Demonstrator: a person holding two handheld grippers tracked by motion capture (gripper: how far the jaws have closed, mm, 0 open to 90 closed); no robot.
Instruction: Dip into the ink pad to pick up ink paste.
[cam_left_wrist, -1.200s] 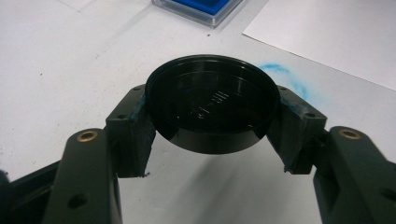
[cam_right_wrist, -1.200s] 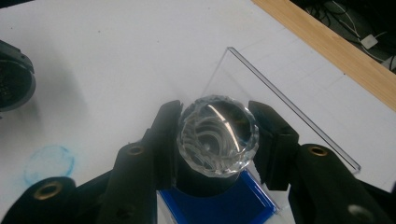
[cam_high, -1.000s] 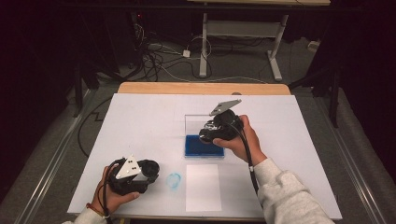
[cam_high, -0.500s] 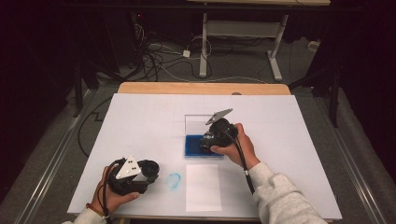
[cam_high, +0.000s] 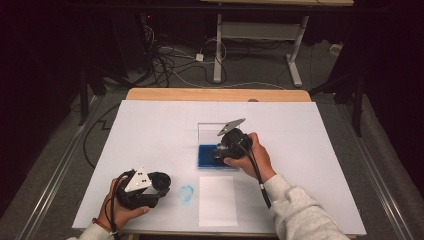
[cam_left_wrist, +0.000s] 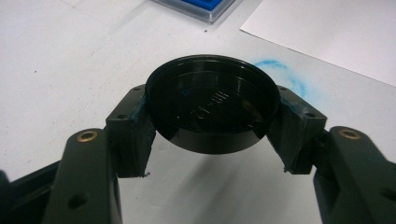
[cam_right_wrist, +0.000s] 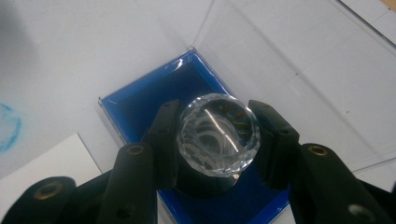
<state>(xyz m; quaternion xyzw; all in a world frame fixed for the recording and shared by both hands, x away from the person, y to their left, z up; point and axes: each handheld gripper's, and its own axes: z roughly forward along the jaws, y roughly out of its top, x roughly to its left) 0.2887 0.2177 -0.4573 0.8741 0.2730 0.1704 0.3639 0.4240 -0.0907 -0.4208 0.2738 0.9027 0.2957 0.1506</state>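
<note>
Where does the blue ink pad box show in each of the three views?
High view: the blue ink pad box lies mid-table, under the right claw.
Left gripper view: its corner sits at the top edge, right of centre.
Right gripper view: it lies in the centre, below the clear-topped stamp.
Shared landmark: the blue ink smudge.

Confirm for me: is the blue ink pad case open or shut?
Open. The blue ink pad case has its clear lid swung up behind it, and the right gripper holds a faceted stamp over the pad.
</note>
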